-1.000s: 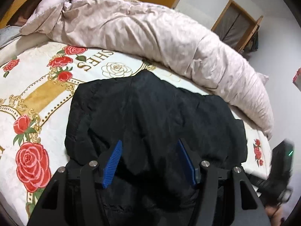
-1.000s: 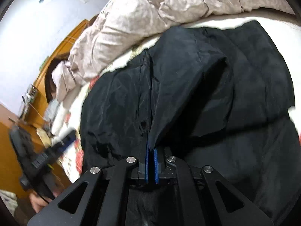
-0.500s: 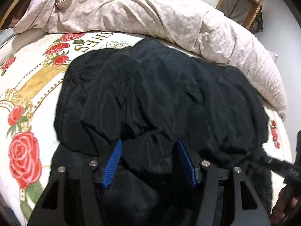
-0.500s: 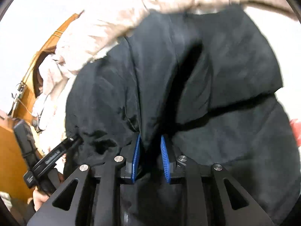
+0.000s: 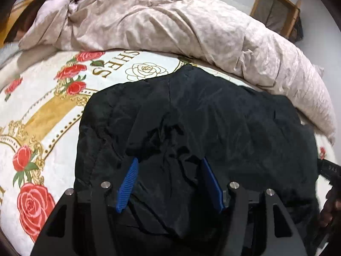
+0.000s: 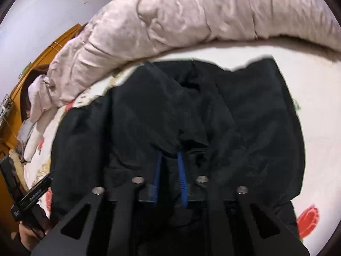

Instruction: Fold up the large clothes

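Our left gripper (image 5: 169, 183) gapes wide, empty, over the black coat (image 5: 213, 128). Our right gripper (image 6: 170, 177), partly open, holds nothing. The coat's raised fold lies just beyond both, running left to right.

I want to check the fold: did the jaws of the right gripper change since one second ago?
Yes. The right gripper was shut on the black jacket; now its jaws stand apart, the cloth released on the bedspread.

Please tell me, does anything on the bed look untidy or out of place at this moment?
Nothing looks damaged or spilled. The black jacket lies bunched and creased on the rose-print bedsheet, its edges uneven, so the fold is not neat yet. Both the left gripper and the right gripper are open. The crumpled duvet lies behind.
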The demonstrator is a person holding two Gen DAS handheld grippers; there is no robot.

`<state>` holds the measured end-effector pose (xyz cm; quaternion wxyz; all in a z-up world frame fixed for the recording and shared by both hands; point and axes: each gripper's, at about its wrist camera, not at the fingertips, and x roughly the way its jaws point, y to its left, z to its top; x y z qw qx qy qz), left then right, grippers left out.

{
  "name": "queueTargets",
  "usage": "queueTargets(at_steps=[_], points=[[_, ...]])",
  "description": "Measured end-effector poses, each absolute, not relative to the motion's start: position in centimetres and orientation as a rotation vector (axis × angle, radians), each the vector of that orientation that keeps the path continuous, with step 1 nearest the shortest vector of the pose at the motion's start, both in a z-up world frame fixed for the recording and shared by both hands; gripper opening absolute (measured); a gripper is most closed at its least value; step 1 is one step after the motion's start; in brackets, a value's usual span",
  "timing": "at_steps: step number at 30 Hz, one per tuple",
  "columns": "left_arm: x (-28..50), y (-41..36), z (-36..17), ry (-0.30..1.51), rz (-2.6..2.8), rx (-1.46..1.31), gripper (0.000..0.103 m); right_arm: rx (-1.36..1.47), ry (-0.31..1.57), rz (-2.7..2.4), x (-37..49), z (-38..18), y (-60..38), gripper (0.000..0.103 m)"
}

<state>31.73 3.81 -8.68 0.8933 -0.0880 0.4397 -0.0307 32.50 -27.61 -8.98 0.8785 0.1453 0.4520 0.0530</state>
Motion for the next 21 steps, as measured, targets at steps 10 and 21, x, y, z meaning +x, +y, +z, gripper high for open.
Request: queueTargets(at_steps=[10,21], points=[[32.4,4.4,-3.5,0.831,-0.075,-0.213,0.063,0.232,0.845,0.143,33.6,-3.2,-27.1,0.013],[37.7,4.0,-8.4,0.867,-0.065,-0.159,0.065,0.215,0.937,0.110,39.9,-8.9,-28.4,0.014]])
